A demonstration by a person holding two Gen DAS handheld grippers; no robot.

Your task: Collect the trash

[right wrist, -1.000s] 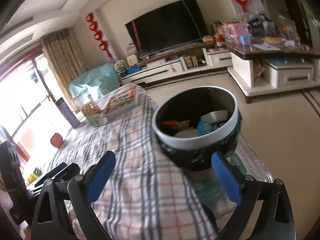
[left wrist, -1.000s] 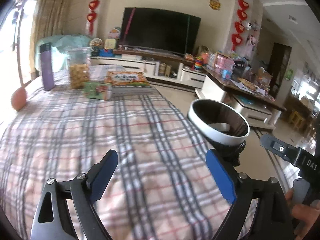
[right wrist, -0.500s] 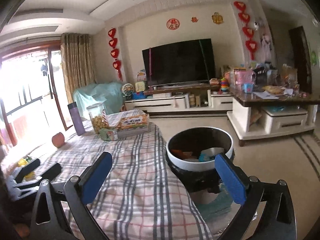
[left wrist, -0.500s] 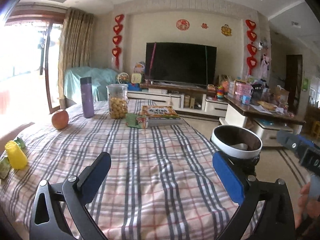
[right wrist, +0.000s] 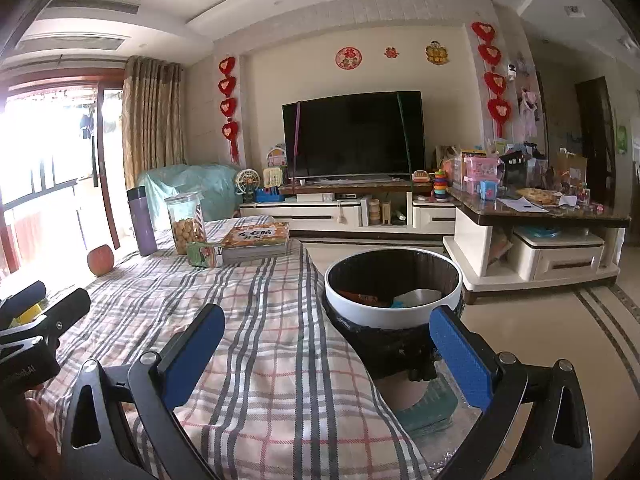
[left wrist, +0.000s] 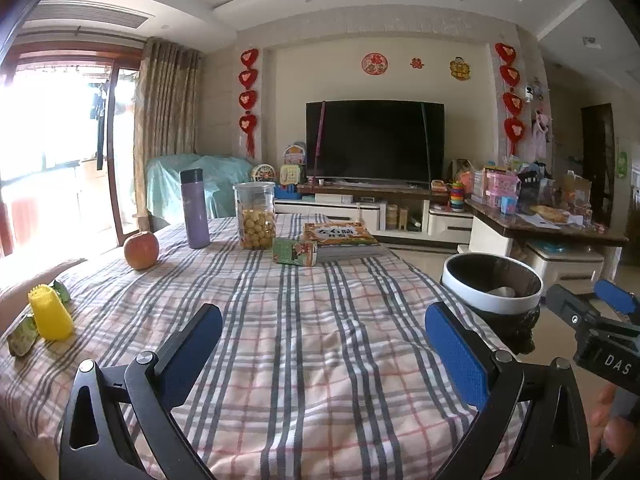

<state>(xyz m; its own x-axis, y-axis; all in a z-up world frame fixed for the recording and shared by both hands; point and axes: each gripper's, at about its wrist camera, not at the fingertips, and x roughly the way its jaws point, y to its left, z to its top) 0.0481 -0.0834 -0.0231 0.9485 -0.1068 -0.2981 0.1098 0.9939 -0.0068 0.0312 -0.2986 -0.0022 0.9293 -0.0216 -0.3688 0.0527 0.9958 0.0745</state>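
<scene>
A round trash bin (right wrist: 394,304) with a white rim and black liner stands on the floor at the table's right edge; it also shows in the left wrist view (left wrist: 493,292). Several pieces of trash (right wrist: 400,298) lie inside it. My left gripper (left wrist: 324,346) is open and empty above the plaid tablecloth (left wrist: 300,320). My right gripper (right wrist: 326,350) is open and empty, in front of the bin. Green wrappers (left wrist: 24,334) lie at the table's left edge beside a yellow plastic piece (left wrist: 50,316).
On the table's far part are an apple (left wrist: 141,250), a purple bottle (left wrist: 194,214), a jar of snacks (left wrist: 256,216), a green carton (left wrist: 294,251) and books (left wrist: 340,238). A TV stand and a cluttered side table (right wrist: 536,216) are behind.
Both grippers have pulled back and tilted up, away from the bin. More of the table and room now shows, including the apple, yellow piece and wrappers at left.
</scene>
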